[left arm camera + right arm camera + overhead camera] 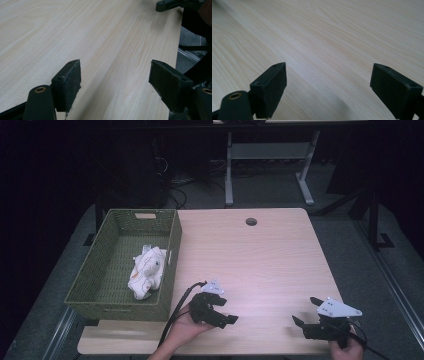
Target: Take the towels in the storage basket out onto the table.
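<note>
My left tool [223,312] sits low over the near edge of the surface [260,260], just right of the basket [172,247], jaws spread with nothing between them. My right tool [306,312] hovers near the near right corner, jaws likewise spread and empty.

The soft toy [146,272] lies inside the green woven basket, against its right wall toward the near end. Its long axis runs roughly from the near edge toward the far edge, tilted slightly right at the far end. Which end is the head I cannot tell; the detail is too small and pale.

The basket occupies the left edge of the surface, its near left corner overhanging slightly. In the left gripper view, my right tool [172,4] is cut off at the top edge. Beyond the far edge the room is dark and hard to read.

Between the two tools, and from them to the cable hole [251,221] near the far edge, lies bare wood.
</note>
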Available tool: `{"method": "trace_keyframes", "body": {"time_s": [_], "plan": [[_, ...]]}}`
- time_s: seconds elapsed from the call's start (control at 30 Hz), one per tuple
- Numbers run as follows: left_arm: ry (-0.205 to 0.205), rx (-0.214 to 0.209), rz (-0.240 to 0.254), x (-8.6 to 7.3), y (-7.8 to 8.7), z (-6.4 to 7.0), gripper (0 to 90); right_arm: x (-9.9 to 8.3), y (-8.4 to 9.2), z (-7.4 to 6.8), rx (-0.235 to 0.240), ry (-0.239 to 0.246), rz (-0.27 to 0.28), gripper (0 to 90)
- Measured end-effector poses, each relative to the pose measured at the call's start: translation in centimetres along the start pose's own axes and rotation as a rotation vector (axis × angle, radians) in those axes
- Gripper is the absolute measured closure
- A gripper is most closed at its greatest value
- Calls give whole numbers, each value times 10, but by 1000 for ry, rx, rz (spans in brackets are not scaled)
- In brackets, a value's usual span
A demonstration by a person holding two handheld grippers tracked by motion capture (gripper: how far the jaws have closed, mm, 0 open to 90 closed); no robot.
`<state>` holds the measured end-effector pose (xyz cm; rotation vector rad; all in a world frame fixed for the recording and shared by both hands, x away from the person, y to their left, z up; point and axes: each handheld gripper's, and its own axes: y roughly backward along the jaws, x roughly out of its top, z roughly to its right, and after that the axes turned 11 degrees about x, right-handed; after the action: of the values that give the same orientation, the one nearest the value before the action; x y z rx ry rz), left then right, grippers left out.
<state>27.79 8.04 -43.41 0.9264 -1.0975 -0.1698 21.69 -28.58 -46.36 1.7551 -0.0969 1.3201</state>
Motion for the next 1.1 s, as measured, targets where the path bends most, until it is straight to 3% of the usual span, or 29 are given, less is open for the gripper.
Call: {"method": "trace_keyframes", "body": {"time_s": [0.07, 0.43, 0.7, 0.9, 1.1], "plan": [[16, 7, -2, 2, 2, 0, 253, 0, 0, 0, 1, 0, -3, 134], [-3, 0, -11, 22, 21, -6, 231, 4, -3, -2, -12, 2, -3, 134], [-13, -23, -19, 39, 41, -16, 209, 4, -2, -2, -13, 1, 1, 134], [-27, -21, -39, 46, 47, -20, 217, 4, -2, -1, -14, -3, 0, 134], [-18, -24, -55, 62, 56, -33, 226, 4, -2, -1, -13, -4, 2, 134]]}}
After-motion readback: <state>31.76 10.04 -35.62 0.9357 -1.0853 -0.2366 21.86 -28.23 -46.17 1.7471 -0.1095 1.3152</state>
